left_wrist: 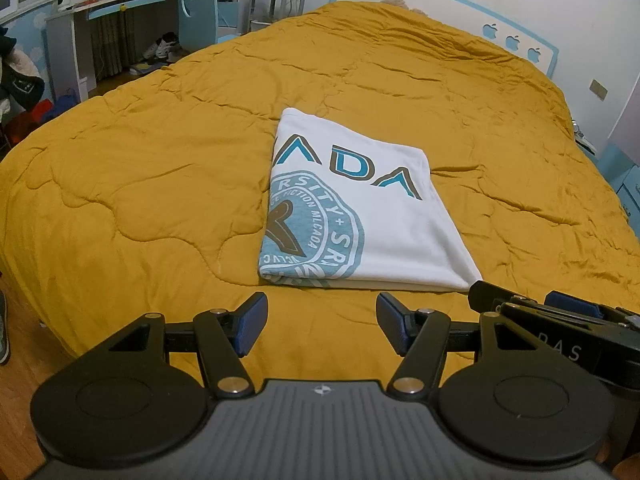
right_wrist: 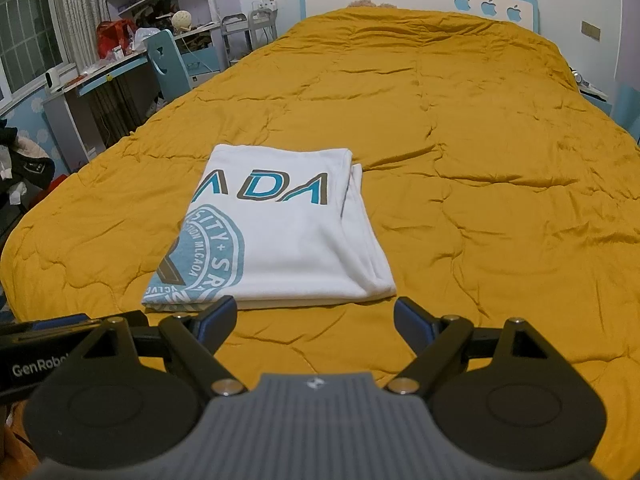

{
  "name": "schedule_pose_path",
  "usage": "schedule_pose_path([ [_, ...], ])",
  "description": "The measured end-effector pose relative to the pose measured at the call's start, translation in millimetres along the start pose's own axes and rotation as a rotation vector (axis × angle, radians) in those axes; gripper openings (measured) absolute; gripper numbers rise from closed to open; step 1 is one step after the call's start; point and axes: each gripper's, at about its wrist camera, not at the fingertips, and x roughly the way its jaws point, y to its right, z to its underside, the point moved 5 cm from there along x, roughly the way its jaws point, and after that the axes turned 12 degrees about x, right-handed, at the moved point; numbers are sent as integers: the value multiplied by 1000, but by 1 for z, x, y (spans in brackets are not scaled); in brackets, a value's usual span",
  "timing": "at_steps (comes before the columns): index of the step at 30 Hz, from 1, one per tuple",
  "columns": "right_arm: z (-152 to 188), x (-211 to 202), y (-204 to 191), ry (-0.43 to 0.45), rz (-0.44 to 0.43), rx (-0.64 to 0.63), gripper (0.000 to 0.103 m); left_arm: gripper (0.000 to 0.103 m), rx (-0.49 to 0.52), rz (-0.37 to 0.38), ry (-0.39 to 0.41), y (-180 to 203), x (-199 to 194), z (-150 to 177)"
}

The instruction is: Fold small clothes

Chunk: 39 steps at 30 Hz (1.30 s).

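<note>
Already folded into a neat rectangle: white shirt (left_wrist: 360, 216) lying mid-quilt (left_wrist: 140, 168), just beyond both grippers. Left gripper (left_wrist: 322, 322) and right gripper (right_wrist: 316, 322) spread wide, holding nothing. Little left, seemingly.

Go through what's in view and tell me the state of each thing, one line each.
White T-shirt: folded into a flat rectangle, lying on the quilt, print facing up, nothing touching it.
Yellow quilt: spread over the bed, wrinkled.
Left tool: open, empty, just short of the shirt's near edge.
Right tool: open, empty, also short of the shirt.
Blue chair: upright, by the desk.
</note>
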Motion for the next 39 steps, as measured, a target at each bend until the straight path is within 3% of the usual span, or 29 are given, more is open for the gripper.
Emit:
schedule_pose_path([
  [30, -3, -4, 1, 7, 2, 5, 81, 72, 2, 4, -18, 2, -2, -4],
  [39, -1, -1, 2, 0, 13, 7, 81, 72, 25, -27, -13, 7, -1, -4],
])
